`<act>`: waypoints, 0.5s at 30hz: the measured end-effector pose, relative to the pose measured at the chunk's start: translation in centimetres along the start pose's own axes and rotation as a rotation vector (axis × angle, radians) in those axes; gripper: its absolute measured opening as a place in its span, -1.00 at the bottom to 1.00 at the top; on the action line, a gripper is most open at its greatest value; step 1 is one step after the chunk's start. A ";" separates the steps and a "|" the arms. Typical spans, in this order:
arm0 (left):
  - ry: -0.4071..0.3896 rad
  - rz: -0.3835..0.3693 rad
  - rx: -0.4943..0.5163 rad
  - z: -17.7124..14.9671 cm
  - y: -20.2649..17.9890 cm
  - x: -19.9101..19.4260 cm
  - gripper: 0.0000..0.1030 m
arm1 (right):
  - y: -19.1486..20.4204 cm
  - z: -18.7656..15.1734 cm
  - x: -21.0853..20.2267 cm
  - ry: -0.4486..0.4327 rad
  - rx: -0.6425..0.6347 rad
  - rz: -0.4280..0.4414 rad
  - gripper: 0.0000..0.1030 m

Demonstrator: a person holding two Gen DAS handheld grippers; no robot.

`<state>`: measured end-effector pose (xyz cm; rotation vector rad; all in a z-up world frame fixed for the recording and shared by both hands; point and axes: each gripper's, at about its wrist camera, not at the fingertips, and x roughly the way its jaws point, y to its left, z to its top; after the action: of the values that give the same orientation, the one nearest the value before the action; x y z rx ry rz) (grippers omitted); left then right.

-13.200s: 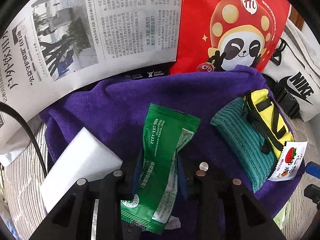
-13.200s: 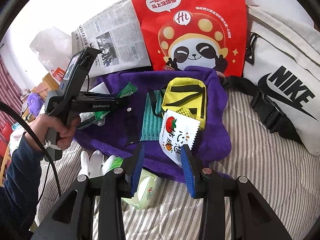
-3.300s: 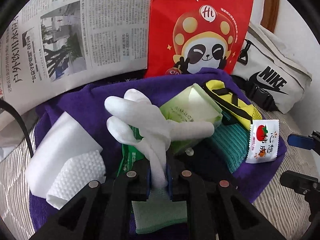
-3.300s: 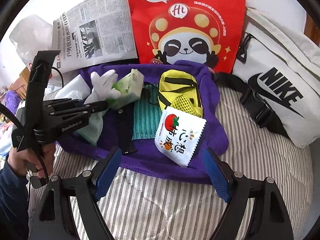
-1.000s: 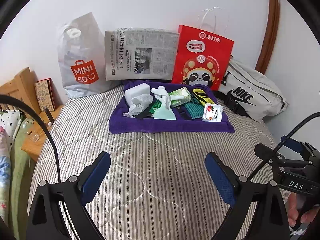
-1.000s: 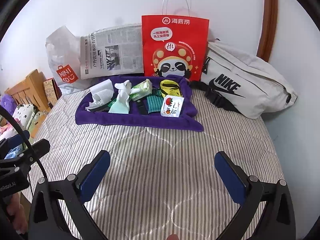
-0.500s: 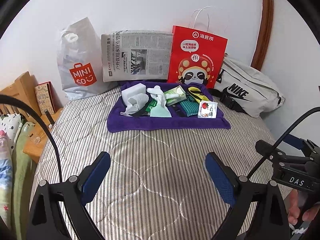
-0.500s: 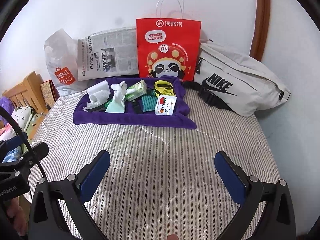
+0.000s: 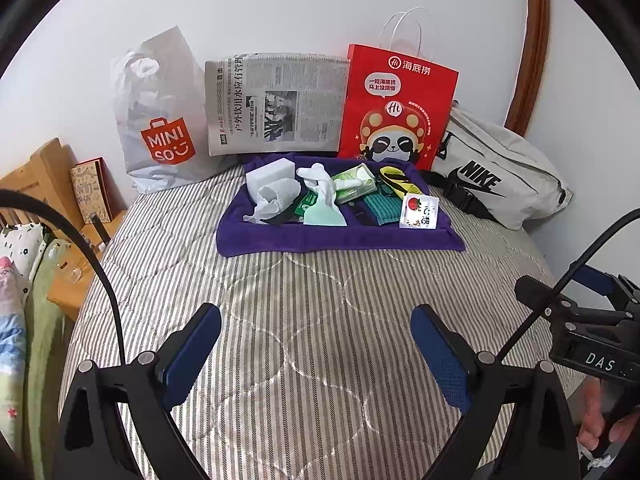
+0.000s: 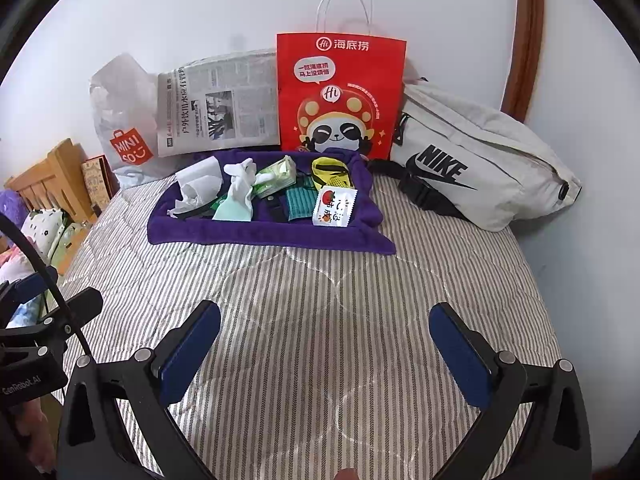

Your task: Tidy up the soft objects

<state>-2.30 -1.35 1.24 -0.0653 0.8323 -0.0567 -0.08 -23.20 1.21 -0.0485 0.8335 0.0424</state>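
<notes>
Compared with the frames half a second back, both views are almost unchanged: the purple towel (image 9: pixel 340 236) with its pile sits a touch higher and smaller in the upper middle of each frame. Thirteen seconds back the left gripper pinched a green packet right over the towel; three seconds back it held the white glove. Now the left gripper (image 9: pixel 316 344) hangs with its blue pads wide apart, holding nothing, over the striped quilt (image 9: pixel 320 320) at the bottom of its frame. The right gripper (image 10: pixel 324 348) is likewise spread wide and empty, well apart from the towel.

On the towel, the white glove (image 9: pixel 320 184) lies draped over a pale green cloth (image 9: pixel 323 214), beside a green tissue pack (image 9: pixel 354 184), a white sponge block (image 9: pixel 270 174), a crumpled white wipe (image 9: pixel 276 198), a teal knit cloth (image 9: pixel 382 208), a yellow pouch (image 9: pixel 398 180) and a tomato-print sachet (image 9: pixel 419 211).

Behind stand a Miniso bag (image 9: pixel 160 120), a newspaper (image 9: pixel 276 104), a red panda bag (image 9: pixel 398 108) and a white Nike bag (image 9: pixel 496 176).

The green packet is mostly covered by the glove and cloth. Dark straps among the pile are hard to identify. Each gripper's handle and the person's fingers are cut off at the other view's frame edge.
</notes>
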 end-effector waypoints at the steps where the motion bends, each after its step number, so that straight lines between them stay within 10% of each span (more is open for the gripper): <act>1: 0.001 0.000 -0.001 0.0 0.0 0.0 0.87 | 0.0 0.0 0.0 0.000 0.000 0.001 0.99; 15: 0.004 0.005 -0.010 -0.2 0.3 -0.2 0.87 | 0.2 -0.1 -0.4 -0.004 -0.005 0.006 0.99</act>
<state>-2.58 -1.07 1.21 -0.0731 0.8369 -0.0483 -0.41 -22.98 1.44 -0.0504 0.8294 0.0502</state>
